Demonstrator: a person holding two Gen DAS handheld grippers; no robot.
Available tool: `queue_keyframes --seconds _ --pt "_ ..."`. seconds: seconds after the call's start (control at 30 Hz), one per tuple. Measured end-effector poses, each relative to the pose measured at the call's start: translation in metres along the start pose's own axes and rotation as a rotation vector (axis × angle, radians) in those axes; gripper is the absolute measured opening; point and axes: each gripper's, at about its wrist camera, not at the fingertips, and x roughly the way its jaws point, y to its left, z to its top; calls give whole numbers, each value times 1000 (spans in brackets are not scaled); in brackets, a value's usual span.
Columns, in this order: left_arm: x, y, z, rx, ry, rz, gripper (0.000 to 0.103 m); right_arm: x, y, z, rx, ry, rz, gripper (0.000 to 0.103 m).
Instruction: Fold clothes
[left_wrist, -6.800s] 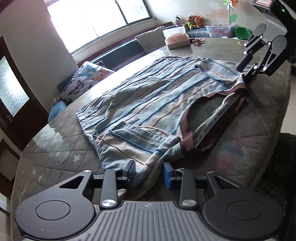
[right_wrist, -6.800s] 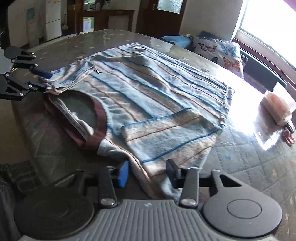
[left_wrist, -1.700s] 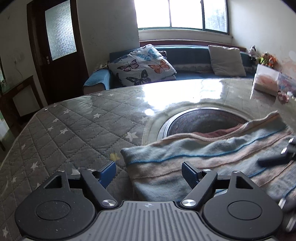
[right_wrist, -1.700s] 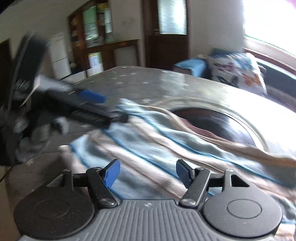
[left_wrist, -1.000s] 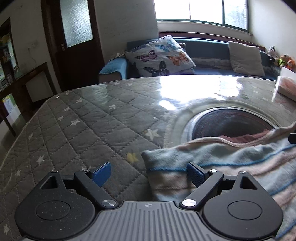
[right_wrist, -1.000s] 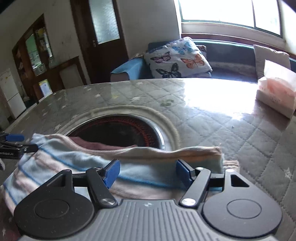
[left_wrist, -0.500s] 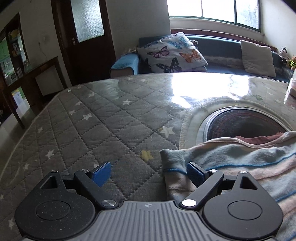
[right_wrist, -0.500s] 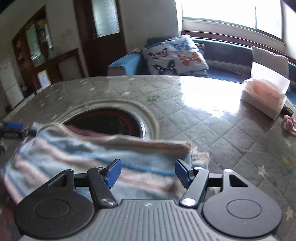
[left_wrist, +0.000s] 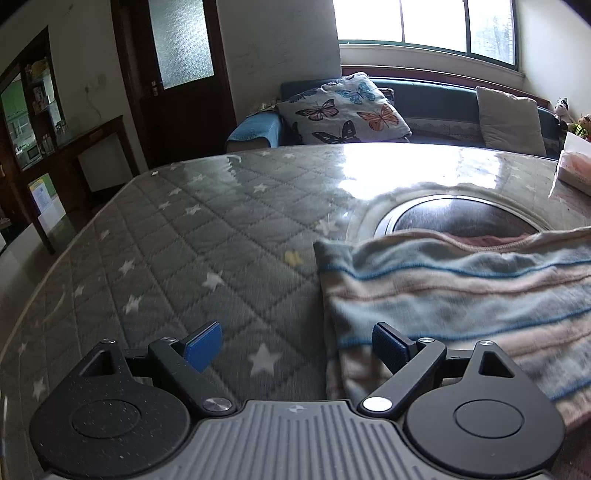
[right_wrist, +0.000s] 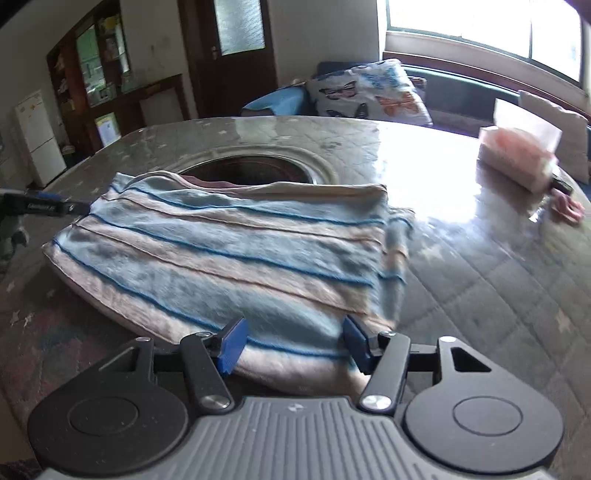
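On the table (left_wrist: 207, 236), both grippers' fingers (right_wrist: 231, 345) gape empty.

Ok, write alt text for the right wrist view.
A folded blue, pink and beige striped knit garment lies on a grey star-quilted tabletop, with the open right tool just over its near edge. Behind it are a round dark inset and a pink tissue box.
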Motion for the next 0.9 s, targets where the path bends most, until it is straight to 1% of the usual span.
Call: queue_keyframes --seconds 0.1,0.17,0.27,0.37,0.47,0.57,0.67,0.9 --pt "0 6 -5 -19 13 4 89 -2 -1 -5 -13 3 -32 59" --pt "0 10 -8 -35 21 7 87 -2 -1 -7 -24 7 -51 59" --pt "0 17 -10 -52 32 5 86 -4 -1 -4 -31 11 -53 58" --pt "2 18 -13 -38 33 8 86 -6 6 3 -66 -1 -67 59" --pt "7 20 -13 -17 37 43 84 -8 23 14 -128 -15 -54 59" --pt "8 30 -10 -62 50 15 83 -4 44 26 -190 -19 -20 59" --pt "1 38 -5 -91 33 -3 83 3 70 37 -260 -20 32 59" --pt "-13 51 11 -132 2 -42 84 28 154 57 -457 -13 192 58"
